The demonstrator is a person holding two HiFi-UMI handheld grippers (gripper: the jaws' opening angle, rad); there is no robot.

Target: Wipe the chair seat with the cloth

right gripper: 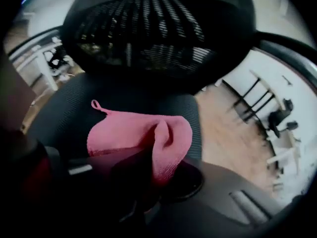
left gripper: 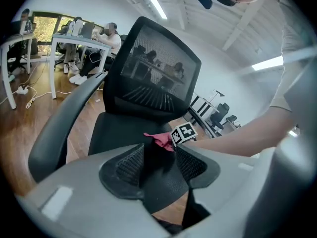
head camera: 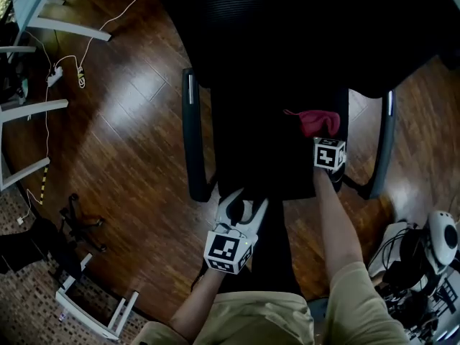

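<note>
Only the right gripper view shows me the grip. My right hand-held gripper [right gripper: 148, 168] is clenched on the pink cloth [right gripper: 126, 133], with a fold pinched between its jaws and the rest spread on the black chair seat [right gripper: 64, 110] just ahead of it. The head view adds the left hand-held gripper [head camera: 245, 205], released, jaws apart at the seat's front edge, well apart from the cloth.

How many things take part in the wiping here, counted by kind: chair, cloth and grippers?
black chair: 1
pink cloth: 1
grippers: 2, the left gripper and the right gripper, which pinches the cloth on the seat
Total: 4
</note>
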